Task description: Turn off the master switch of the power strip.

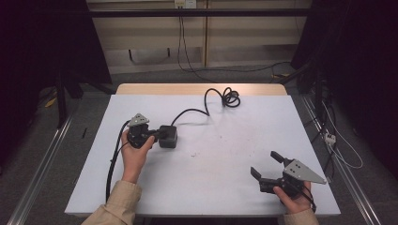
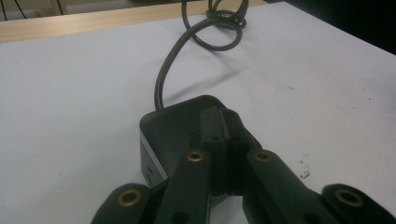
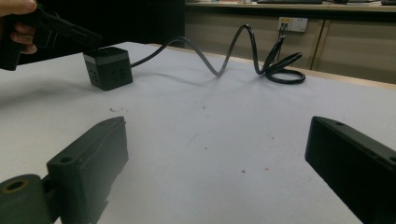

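A black cube-shaped power socket [image 1: 170,139] sits on the white table [image 1: 225,159], left of middle. Its dark cable [image 1: 191,111] runs back to a coil [image 1: 230,98] near the far edge. My left gripper [image 1: 157,134] is shut, its joined tips [image 2: 219,122] lying over the top of the cube [image 2: 170,133] with nothing between them; I cannot tell whether they touch it. At the front right, my right gripper [image 1: 265,164] stands wide open and empty, pointing left across the table. In the right gripper view the cube [image 3: 108,69] and the left gripper [image 3: 74,31] lie far off, beyond the right gripper [image 3: 217,128].
The coil [image 3: 280,70] lies by the table's wooden far edge [image 1: 197,89]. The left gripper's own cable [image 1: 111,164] trails down the table's left side. Small dark specks mark the table's middle. Metal rails [image 1: 42,159] run along both sides, and loose wires [image 1: 340,150] lie on the floor at right.
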The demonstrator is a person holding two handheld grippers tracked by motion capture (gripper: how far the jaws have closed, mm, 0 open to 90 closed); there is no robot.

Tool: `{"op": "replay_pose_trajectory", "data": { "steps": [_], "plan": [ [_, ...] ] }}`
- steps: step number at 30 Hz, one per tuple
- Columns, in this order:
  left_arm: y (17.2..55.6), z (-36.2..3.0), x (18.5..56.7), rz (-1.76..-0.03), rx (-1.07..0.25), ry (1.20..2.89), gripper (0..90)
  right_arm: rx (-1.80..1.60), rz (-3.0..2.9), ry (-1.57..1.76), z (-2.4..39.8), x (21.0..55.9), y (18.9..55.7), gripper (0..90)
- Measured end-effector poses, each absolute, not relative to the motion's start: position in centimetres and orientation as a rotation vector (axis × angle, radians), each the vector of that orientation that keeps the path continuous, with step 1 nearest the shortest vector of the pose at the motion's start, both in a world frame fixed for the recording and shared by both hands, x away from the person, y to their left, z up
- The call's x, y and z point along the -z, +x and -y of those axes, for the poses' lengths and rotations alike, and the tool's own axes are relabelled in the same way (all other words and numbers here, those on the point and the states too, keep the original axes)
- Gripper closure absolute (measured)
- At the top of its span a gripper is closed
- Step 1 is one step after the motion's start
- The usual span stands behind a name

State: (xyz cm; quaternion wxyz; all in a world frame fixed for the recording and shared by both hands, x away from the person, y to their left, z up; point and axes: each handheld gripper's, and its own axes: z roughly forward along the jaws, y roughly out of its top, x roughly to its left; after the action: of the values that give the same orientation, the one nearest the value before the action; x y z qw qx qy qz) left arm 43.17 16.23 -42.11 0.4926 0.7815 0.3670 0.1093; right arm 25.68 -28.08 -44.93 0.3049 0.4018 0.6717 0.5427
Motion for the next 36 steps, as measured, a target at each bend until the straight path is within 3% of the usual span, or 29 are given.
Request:
{"op": "replay_pose_trajectory", "data": {
  "steps": [36],
  "plan": [
    [43.23,-15.85,42.38,-0.898,-0.293,1.907,90.0,-1.437,-1.777,1.060,28.06,44.90,25.68,5.3]
  ]
}}
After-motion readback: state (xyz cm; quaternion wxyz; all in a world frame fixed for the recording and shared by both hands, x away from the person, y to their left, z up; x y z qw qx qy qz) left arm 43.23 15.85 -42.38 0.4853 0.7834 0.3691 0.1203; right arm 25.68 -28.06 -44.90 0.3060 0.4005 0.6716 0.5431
